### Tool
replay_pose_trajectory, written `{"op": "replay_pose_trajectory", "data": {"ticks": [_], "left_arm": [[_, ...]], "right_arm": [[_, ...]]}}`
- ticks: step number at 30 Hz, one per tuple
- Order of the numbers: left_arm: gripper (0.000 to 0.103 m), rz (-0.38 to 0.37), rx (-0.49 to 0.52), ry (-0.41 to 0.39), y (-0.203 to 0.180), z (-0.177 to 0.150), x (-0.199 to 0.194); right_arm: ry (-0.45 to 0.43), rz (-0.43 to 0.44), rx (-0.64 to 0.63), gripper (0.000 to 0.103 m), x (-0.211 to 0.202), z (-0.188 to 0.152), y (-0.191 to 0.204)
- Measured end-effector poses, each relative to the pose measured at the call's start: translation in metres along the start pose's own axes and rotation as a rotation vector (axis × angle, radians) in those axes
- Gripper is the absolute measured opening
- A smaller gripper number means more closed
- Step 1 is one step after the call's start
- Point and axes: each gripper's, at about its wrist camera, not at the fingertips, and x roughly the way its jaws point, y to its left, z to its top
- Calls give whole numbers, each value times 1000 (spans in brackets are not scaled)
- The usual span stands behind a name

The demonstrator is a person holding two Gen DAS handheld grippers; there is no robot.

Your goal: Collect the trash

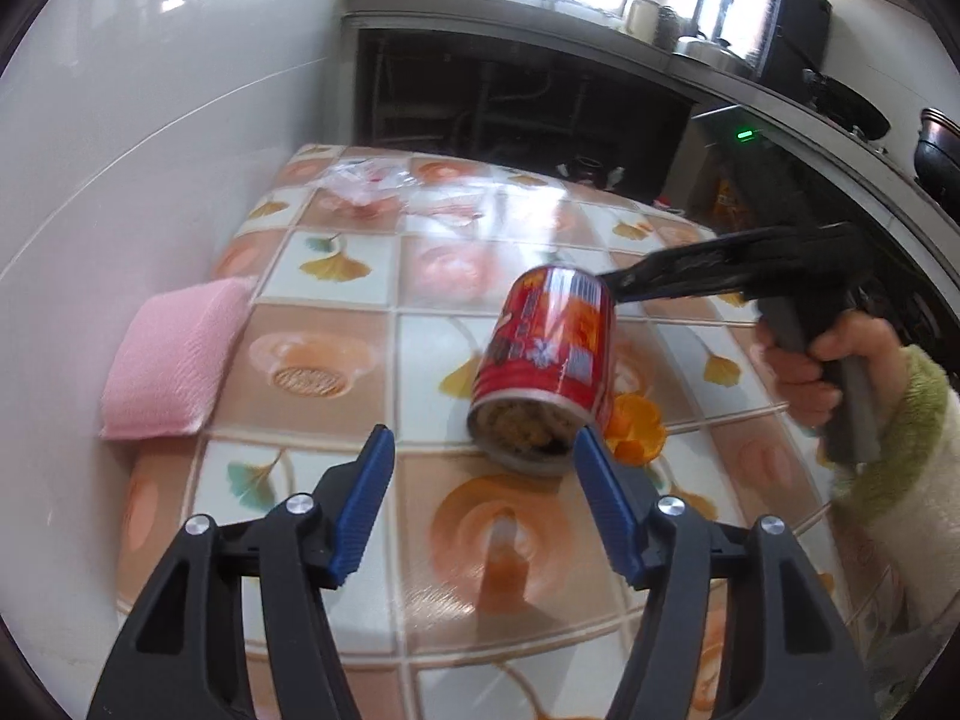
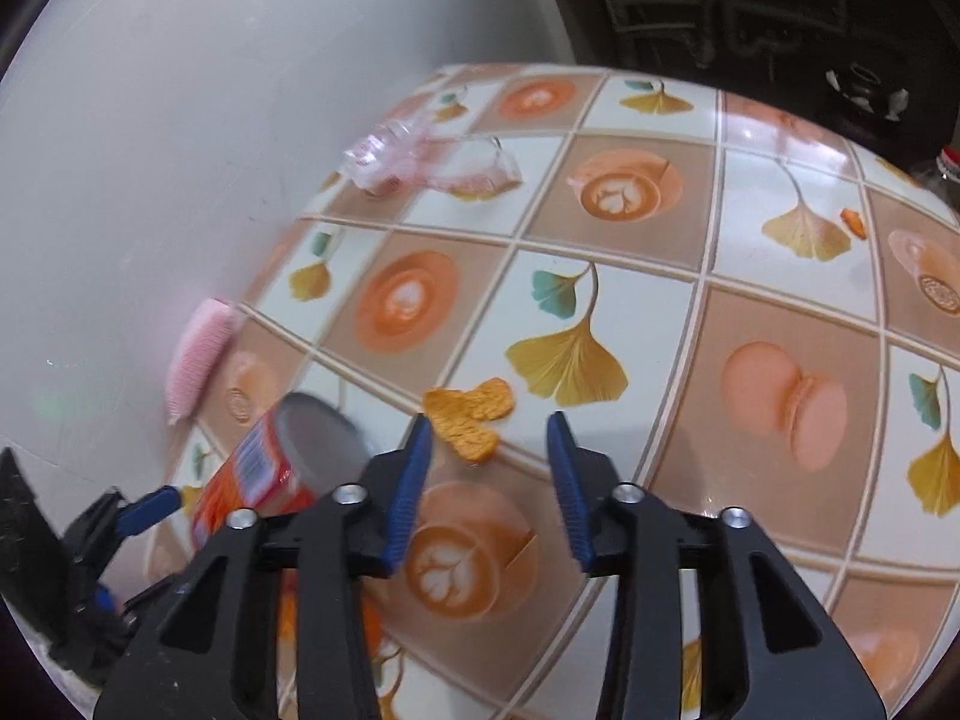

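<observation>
In a tiled kitchen, seen along the left gripper (image 1: pixel 483 450), blue-padded jaws stand spread and empty just short of a red can (image 1: pixel 543 360) that lies tipped on its side on the patterned table (image 1: pixel 336 324), its open mouth (something crumbly shows inside) facing the tool; a scrap of orange peel (image 1: pixel 639 426) lies touching the can's right flank, a pink sponge (image 1: pixel 171 360) rests against the wall at the left, and crumpled clear plastic (image 1: pixel 372 180) sits at the far end. The right gripper reaches in from the right, its black arm passing behind the can's far end. From the right gripper (image 2: pixel 489 441), its jaws are likewise spread and hold nothing, with more orange peel (image 2: pixel 471 417) lying just beyond the tips; the can (image 2: pixel 270 468) shows low at the left. The collecting appears barely begun, with the can the likely first pick: the left jaws would need to come forward to straddle its body, then close firmly enough that the rounded tin does not roll away.
</observation>
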Motion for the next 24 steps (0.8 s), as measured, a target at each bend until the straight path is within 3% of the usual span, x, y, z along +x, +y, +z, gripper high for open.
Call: {"op": "replay_pose_trajectory", "data": {"ticks": [6, 13, 15, 18, 24], "left_arm": [[67, -52, 23, 21, -15, 21, 17], [68, 15, 39, 44, -17, 37, 38], [68, 39, 50, 54, -16, 39, 43], [69, 26, 63, 64, -15, 41, 47], [69, 1, 82, 130, -15, 43, 63]], "right_arm": [[-2, -30, -22, 29, 1, -5, 1], [12, -58, -85, 20, 13, 0, 11], [19, -82, -118, 7, 15, -1, 15], [8, -97, -126, 1, 13, -4, 15], [-14, -71, -65, 0, -3, -14, 2]]}}
